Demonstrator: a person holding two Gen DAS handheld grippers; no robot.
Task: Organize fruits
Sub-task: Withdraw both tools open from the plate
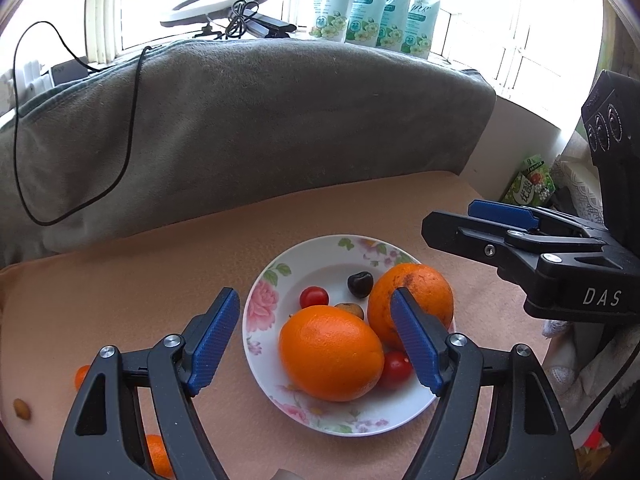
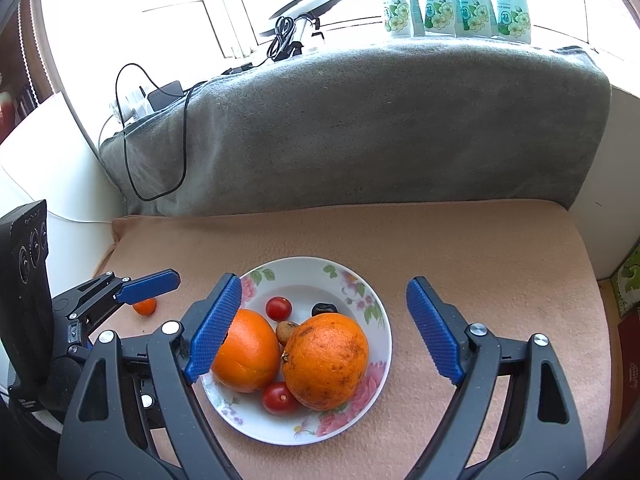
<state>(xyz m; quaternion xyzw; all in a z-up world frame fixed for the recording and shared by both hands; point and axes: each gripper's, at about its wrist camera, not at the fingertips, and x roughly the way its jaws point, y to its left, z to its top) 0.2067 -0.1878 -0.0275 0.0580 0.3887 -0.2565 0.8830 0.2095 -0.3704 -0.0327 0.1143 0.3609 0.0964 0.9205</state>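
Observation:
A white floral plate [image 1: 280, 264] [image 2: 372, 300] sits on the peach cloth. It holds two large oranges [image 1: 331, 354] [image 2: 325, 361], two cherry tomatoes [image 1: 314, 297] [image 2: 279, 308], a dark fruit [image 1: 360, 283] and a small brown fruit [image 1: 352, 309]. My left gripper [image 1: 316, 340] is open and empty, hovering above the near orange. My right gripper [image 2: 324, 328] is open and empty above the plate; it also shows in the left wrist view [image 1: 460, 222]. Small orange fruits [image 1: 82, 376] [image 2: 145, 306] and a brown nut-like fruit [image 1: 22, 409] lie loose on the cloth to the left.
A grey blanket-covered backrest [image 1: 248, 128] rises behind the cloth. A black cable [image 1: 16, 140] hangs over it. Detergent pouches [image 1: 372, 4] and a ring light [image 1: 216, 4] stand on the windowsill. Clutter [image 1: 532, 184] sits at the right edge.

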